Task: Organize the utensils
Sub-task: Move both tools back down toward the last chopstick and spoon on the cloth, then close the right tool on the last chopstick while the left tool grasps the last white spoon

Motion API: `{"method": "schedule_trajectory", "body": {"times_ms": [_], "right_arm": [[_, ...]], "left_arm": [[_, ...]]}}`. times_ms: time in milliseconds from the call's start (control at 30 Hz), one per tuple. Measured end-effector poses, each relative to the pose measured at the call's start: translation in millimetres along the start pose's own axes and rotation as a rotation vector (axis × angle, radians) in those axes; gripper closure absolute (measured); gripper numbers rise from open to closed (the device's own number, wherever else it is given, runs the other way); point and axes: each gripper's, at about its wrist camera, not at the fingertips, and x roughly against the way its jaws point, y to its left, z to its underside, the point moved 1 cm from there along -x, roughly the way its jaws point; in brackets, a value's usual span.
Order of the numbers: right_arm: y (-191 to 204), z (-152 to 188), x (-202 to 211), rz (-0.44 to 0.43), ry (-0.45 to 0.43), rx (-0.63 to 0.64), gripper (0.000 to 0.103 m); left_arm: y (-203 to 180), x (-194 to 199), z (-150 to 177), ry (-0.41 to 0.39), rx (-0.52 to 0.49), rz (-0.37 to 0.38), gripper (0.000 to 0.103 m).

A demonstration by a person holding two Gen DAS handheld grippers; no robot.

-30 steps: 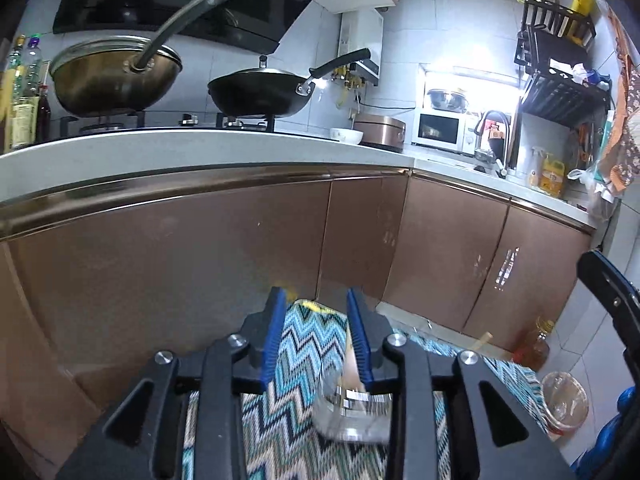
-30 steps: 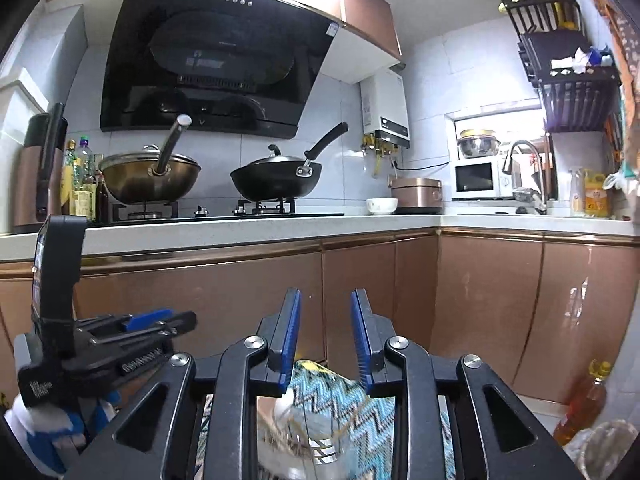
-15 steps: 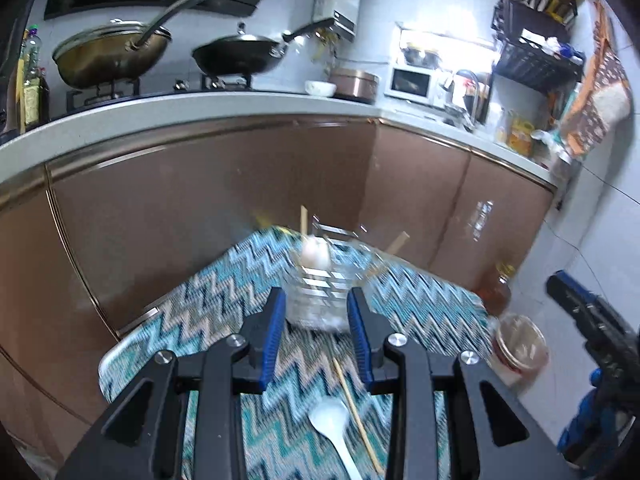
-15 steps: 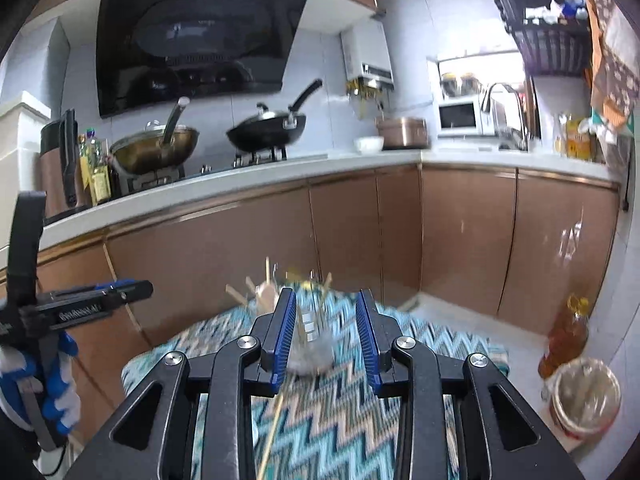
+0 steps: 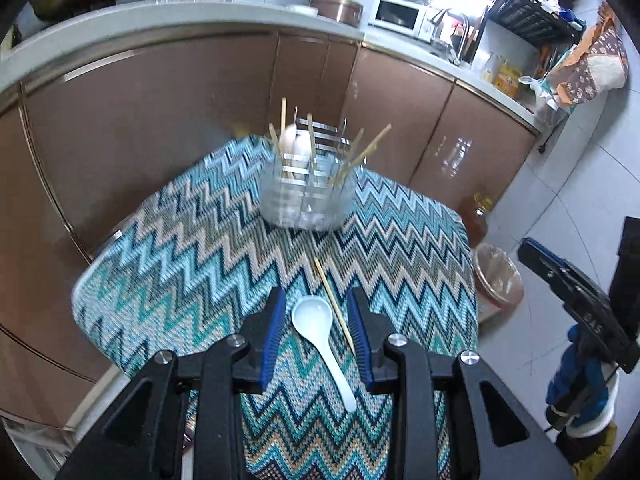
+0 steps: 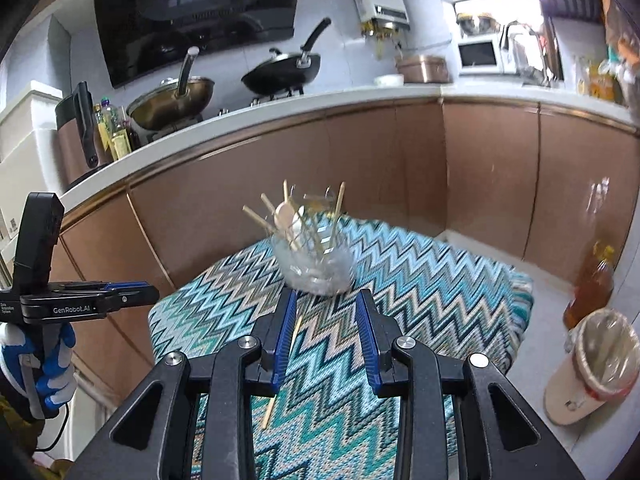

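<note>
A: Where is the white spoon (image 5: 320, 336) from the utensil holder (image 5: 307, 196)?

B: On the worktop (image 5: 168, 256), nearer the camera than the holder, between the wide-open, empty fingers of the left gripper (image 5: 316, 316). Its handle points back toward that gripper.

A: And the right gripper (image 6: 326, 320)?

B: Also open and empty, farther away. The chopstick (image 5: 335, 306) lies just beside the spoon.

Zigzag-clothed table (image 5: 168, 264) — holder (image 5: 306, 200), spoon (image 5: 316, 320), seemingly one chopstick (image 5: 334, 306).
</note>
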Motion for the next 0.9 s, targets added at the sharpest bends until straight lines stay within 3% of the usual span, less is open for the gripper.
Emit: {"method": "schedule_trajectory", "body": {"times_ms": [100,267,567,900], "right_arm": [[6,5,-14,-0.02,0.044,0.014,0.072],[13,11,-28,-0.025,0.096,0.045,0.072],[-5,22,-67,0.008,0.192,0.012,0.072],[1,30,-145,0.006,0.356,0.016,0.072]], "left_arm": [[6,-22,5,0.072,0.015,0.057,0.073],[8,-72,9,0.18,0.01,0.087,0.073],[26,-141,10,0.271,0.004,0.122,0.074],[40,-192,9,0.34,-0.029,0.195,0.079]]}}
